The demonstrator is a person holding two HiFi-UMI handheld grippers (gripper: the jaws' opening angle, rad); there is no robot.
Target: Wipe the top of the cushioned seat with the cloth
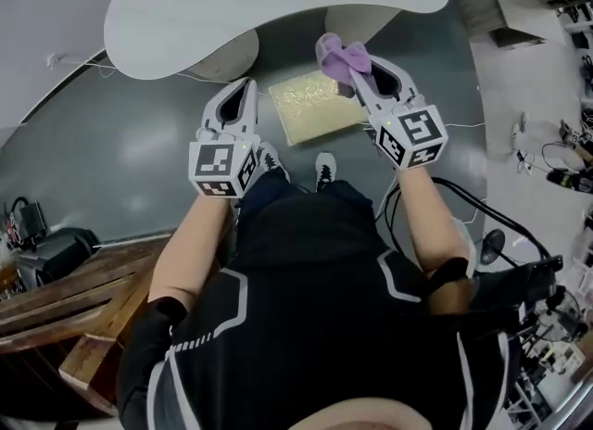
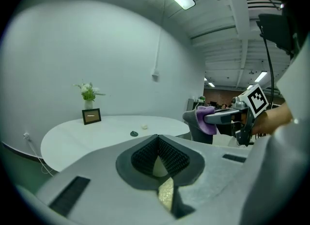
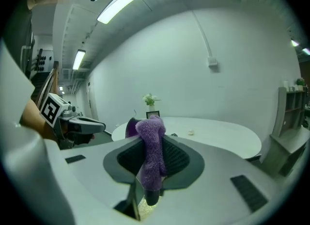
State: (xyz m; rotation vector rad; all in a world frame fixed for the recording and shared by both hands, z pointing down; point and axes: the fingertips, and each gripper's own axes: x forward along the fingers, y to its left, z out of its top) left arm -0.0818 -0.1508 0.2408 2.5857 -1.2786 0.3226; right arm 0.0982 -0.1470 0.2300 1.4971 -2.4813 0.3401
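cushioned seat (image 1: 315,104) before table (image 1: 278,2), cloth (image 1: 343,57) above (right)

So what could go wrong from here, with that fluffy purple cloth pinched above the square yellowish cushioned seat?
The fluffy purple cloth is bunched into a narrow wad in the right gripper, so it might slip free or wipe only a thin stripe. The square yellowish cushioned seat sits close to the white rounded table, so far strokes could bump the table.
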